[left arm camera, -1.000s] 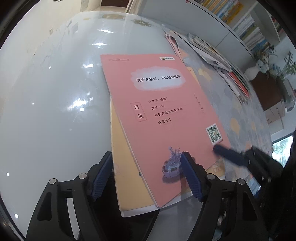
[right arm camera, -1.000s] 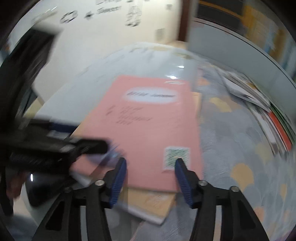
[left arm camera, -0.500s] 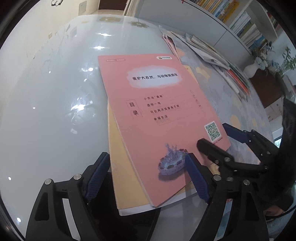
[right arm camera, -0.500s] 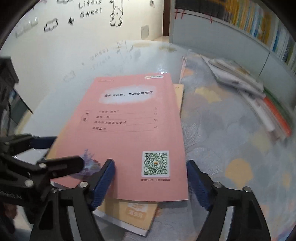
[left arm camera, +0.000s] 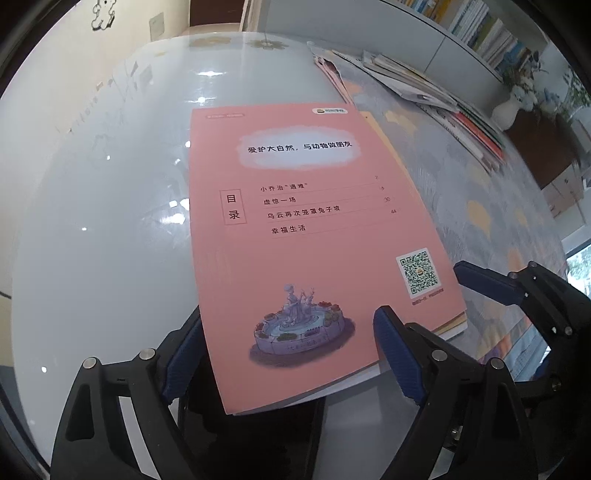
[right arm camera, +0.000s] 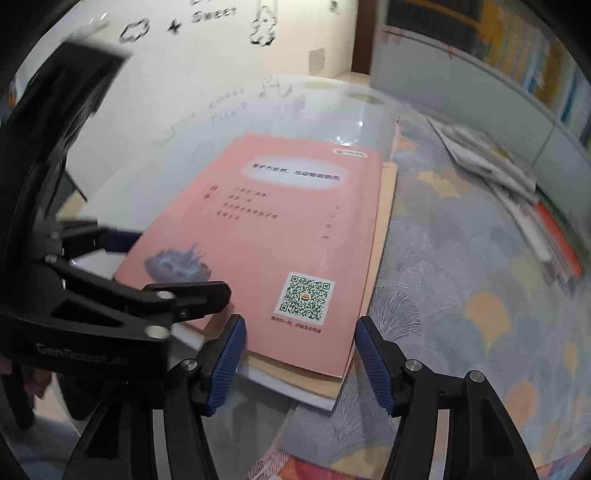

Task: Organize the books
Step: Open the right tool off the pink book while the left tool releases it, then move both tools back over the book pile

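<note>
A pink book (left arm camera: 306, 229) with a QR code lies on top of an orange book (right arm camera: 384, 206) at the near edge of the glass table (left arm camera: 103, 206). It also shows in the right wrist view (right arm camera: 280, 229). My left gripper (left arm camera: 288, 354) is open, its fingers either side of the pink book's near left corner. My right gripper (right arm camera: 301, 365) is open, its fingers either side of the near right corner by the QR code. Neither grips the stack.
A spread of several loose books (left arm camera: 424, 88) lies along the table's far right edge, also in the right wrist view (right arm camera: 517, 184). A patterned cloth (right arm camera: 461, 277) covers the table's right half. A bookshelf (left arm camera: 491, 29) and a white vase (left arm camera: 508, 110) stand behind.
The pink book has slid left and now nearly covers the orange book. Both grippers have closed in around the stack's near corners.
</note>
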Action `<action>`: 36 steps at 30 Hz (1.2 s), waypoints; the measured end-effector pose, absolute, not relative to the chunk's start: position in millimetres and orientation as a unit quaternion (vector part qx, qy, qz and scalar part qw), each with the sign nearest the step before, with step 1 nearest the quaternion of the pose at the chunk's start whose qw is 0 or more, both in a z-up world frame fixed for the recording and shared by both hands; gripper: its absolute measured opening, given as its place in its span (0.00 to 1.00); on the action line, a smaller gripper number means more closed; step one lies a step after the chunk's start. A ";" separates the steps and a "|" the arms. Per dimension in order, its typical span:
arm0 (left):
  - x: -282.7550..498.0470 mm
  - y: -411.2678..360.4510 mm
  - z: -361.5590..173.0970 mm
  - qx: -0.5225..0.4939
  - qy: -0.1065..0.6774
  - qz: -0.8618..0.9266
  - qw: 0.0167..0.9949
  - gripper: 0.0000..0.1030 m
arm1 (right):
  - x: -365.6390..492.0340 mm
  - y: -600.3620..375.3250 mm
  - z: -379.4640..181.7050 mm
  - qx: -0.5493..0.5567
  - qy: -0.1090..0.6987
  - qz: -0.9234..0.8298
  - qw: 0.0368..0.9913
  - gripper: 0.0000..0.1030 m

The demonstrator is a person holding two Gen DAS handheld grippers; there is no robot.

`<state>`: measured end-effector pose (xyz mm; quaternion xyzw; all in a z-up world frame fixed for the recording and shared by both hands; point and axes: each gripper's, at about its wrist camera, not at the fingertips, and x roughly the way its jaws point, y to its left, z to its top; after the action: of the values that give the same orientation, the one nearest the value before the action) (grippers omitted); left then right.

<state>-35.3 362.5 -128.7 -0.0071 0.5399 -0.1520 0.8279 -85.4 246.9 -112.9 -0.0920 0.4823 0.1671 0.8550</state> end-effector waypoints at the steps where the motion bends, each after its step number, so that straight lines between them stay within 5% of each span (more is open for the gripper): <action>1: -36.0 362.9 -128.5 -0.008 0.540 -0.151 0.828 0.84 | -86.5 245.9 -112.8 -0.084 0.485 0.170 0.854 0.58; 13: -43.1 355.3 -128.6 0.010 0.541 -0.160 0.825 0.89 | -104.7 248.9 -111.5 -0.086 0.494 0.174 0.847 0.62; 18: -40.1 362.5 -128.3 -0.002 0.550 -0.174 0.817 0.91 | -108.7 251.3 -112.7 -0.112 0.496 0.168 0.845 0.80; 23: -42.2 392.0 -116.7 -0.072 0.549 -0.156 0.818 0.91 | -117.2 234.4 -108.8 -0.136 0.488 0.138 0.851 0.82; 29: -57.8 399.8 -82.5 -0.076 0.586 -0.124 0.797 0.91 | -119.9 184.9 -98.0 -0.118 0.498 0.111 0.852 0.83; 36: -73.3 380.4 -13.4 -0.103 0.529 -0.127 0.833 0.99 | -127.4 81.7 -50.2 -0.080 0.501 0.074 0.859 0.83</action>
<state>-73.3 380.4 -13.4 -0.1034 0.5290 -0.1265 0.8328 -127.4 81.7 -50.2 -0.0803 0.5009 0.0742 0.8586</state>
